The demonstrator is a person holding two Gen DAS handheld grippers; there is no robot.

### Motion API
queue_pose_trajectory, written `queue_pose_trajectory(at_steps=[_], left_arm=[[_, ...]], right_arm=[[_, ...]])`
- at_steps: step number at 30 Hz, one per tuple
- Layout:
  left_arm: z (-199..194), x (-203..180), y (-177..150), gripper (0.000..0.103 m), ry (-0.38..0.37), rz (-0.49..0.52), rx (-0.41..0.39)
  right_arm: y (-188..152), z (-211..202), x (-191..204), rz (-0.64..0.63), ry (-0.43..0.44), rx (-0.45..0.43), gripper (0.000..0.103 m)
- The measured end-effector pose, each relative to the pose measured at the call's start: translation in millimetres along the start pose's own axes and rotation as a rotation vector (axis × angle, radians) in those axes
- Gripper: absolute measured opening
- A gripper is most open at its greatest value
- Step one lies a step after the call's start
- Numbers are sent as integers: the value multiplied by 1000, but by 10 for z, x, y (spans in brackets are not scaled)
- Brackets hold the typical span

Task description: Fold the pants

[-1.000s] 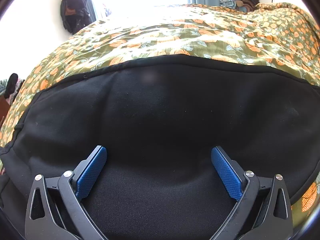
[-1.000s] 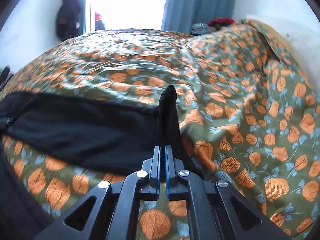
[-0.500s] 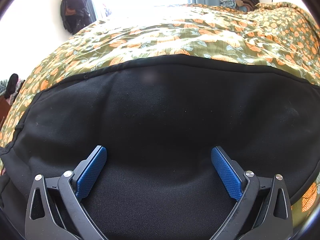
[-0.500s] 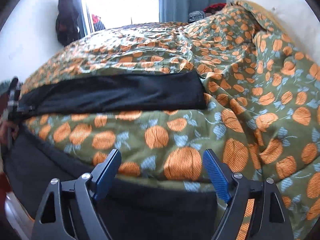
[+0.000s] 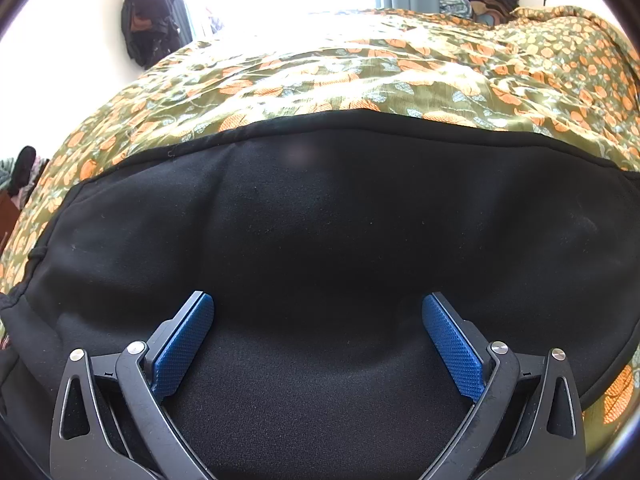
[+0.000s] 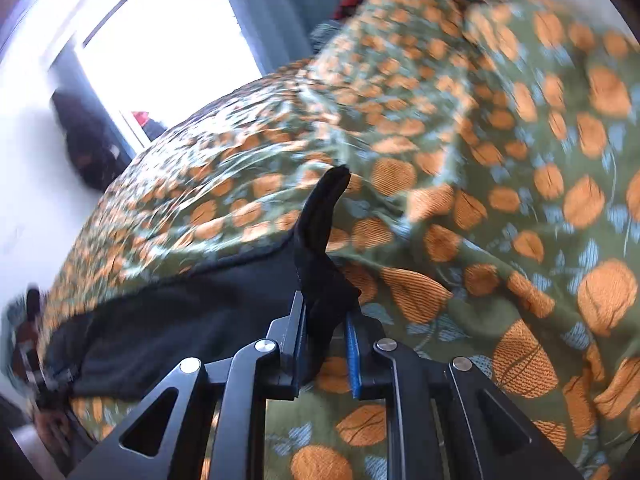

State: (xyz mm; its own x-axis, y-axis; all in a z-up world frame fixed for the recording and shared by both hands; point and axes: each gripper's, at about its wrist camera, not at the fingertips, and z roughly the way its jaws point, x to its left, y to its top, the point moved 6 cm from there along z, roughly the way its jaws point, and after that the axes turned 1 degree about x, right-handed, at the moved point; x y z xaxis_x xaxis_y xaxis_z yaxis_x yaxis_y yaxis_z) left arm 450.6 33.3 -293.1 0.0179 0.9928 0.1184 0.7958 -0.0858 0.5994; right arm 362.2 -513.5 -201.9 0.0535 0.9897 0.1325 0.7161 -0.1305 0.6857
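Both differ: right gripper, open earlier, is closing, seemingly pinching the pants; left gripper stays open.

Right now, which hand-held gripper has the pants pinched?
The right hand-held gripper: its jaws are closing on black pants fabric. The left hand-held gripper gapes open.

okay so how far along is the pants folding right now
Early to midway, I'd judge. Done: the black pants lie spread flat on the leaf-print bedspread. In hand: the right gripper is closing on a bunched end of the cloth and has it raised off the bed; the left gripper is open above the wide part. Left: carrying that end across and smoothing the fold; no finished stack shows.
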Motion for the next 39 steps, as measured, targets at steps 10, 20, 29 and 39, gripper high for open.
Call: queue_pose_trajectory(at_steps=[10, 20, 29, 39], left_arm=[[0, -2, 0, 102, 4, 2, 2], [10, -6, -4, 102, 13, 5, 1], [33, -7, 10, 102, 23, 4, 3], [50, -11, 20, 102, 41, 6, 11]], right_arm=[[-1314, -508, -37, -474, -109, 272, 25], [-948, -224, -1214, -13, -97, 135, 95], [-1114, 67, -1178, -51, -164, 252, 103], [-1121, 55, -1200, -46, -158, 250, 103]])
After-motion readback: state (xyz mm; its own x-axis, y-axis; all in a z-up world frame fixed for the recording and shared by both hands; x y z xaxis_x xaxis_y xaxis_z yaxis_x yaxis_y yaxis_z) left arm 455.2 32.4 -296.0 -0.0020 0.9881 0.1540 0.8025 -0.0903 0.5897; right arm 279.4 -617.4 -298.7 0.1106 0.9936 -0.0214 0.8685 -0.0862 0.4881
